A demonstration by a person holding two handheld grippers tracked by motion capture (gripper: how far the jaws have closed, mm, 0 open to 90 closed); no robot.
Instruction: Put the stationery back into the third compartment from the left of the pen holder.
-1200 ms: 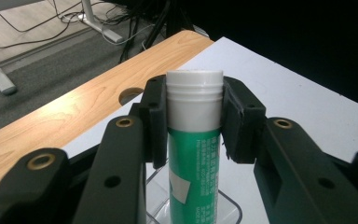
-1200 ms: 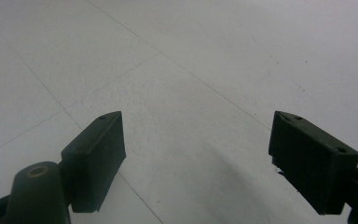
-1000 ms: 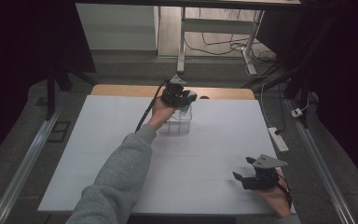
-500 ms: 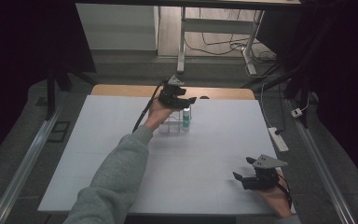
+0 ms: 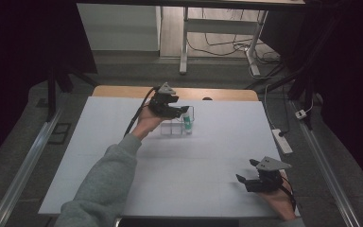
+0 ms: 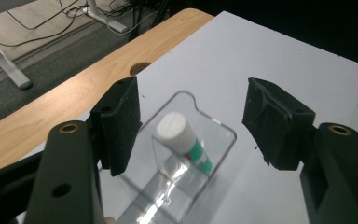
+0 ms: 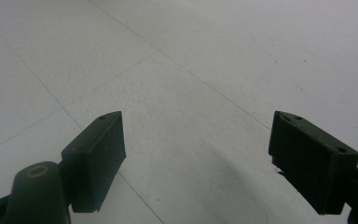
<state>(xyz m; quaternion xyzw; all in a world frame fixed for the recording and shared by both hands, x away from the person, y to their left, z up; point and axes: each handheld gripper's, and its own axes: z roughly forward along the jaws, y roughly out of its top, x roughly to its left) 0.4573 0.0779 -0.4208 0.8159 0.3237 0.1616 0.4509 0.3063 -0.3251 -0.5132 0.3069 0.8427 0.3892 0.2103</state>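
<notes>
A clear plastic box [image 5: 178, 126] [image 6: 186, 154] stands at the far middle of the white table [image 5: 170, 189]. In its right end a green-and-white tube with a white cap [image 5: 187, 122] [image 6: 182, 140] stands upright, leaning a little. My left gripper [image 5: 183, 111] [image 6: 191, 126] hovers open just above the box, its jaws either side of the tube and not touching it. My right gripper [image 5: 246, 171] [image 7: 196, 158] rests open near the table's front right corner, nothing between its jaws.
A wooden strip [image 5: 123, 91] with a round hole [image 6: 140, 68] borders the table's far edge. A power strip [image 5: 282, 141] lies off the right side. Metal rails run along both sides of the table, and desk legs and cables stand beyond.
The left gripper has drawn back and up from the box, leaving the tube standing in it. The right gripper has not moved.
</notes>
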